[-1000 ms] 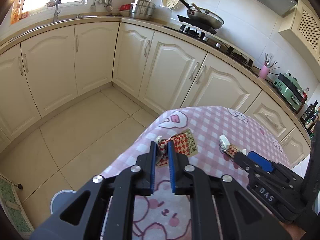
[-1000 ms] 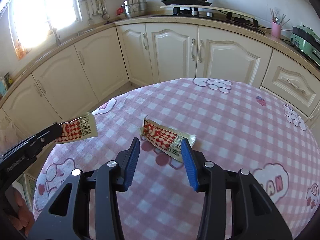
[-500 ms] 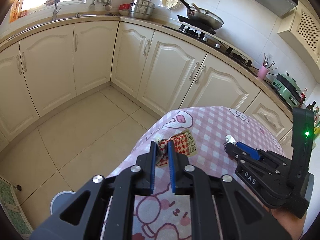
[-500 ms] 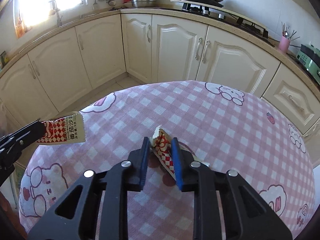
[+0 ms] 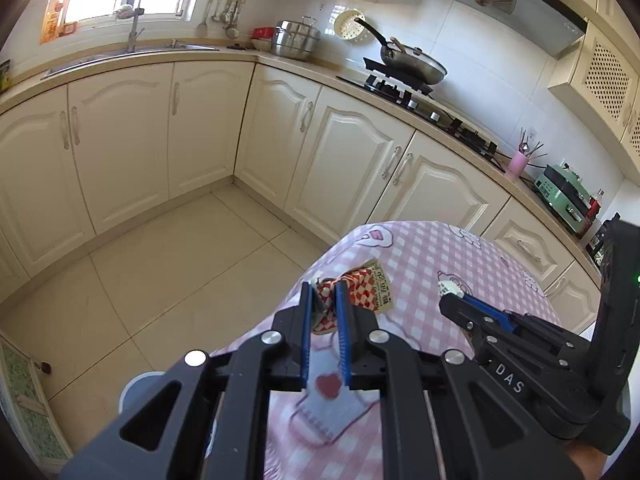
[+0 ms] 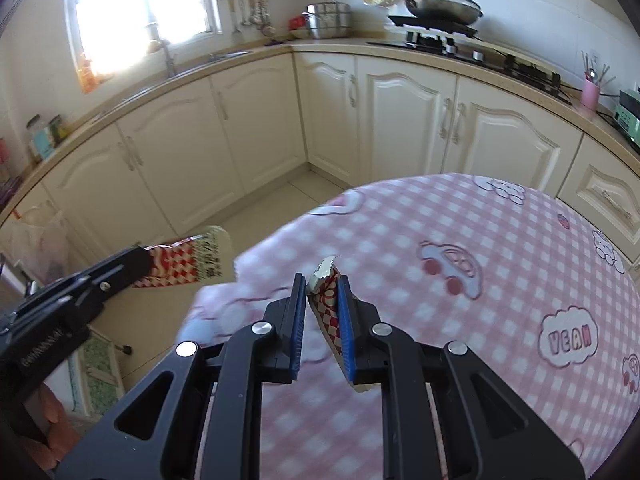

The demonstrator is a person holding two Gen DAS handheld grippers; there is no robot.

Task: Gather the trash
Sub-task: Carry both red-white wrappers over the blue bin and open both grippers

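Two red-and-white checked snack wrappers are in hand. My left gripper [image 5: 325,289] is shut on one wrapper [image 5: 370,291], which sticks out to the right of its blue pads over the table's edge. In the right wrist view that same wrapper [image 6: 188,258] pokes from the left gripper [image 6: 140,258] at the left. My right gripper [image 6: 321,282] is shut on the second wrapper [image 6: 326,300], crumpled and lifted above the pink checked tablecloth [image 6: 460,300]. From the left wrist view the right gripper [image 5: 452,298] shows at the right with a white wrapper end at its tip.
Cream kitchen cabinets [image 5: 352,160] run around the room with a tiled floor [image 5: 168,272] below. A pan on the hob [image 5: 412,66], a steel pot [image 5: 296,40] and a sink tap [image 5: 132,20] stand on the counter. A pale bin rim [image 5: 136,384] shows under the left gripper.
My right gripper shut on the wrapper that lay on the table and lifted it. Both grippers moved away from the table's middle towards its edge and rose.
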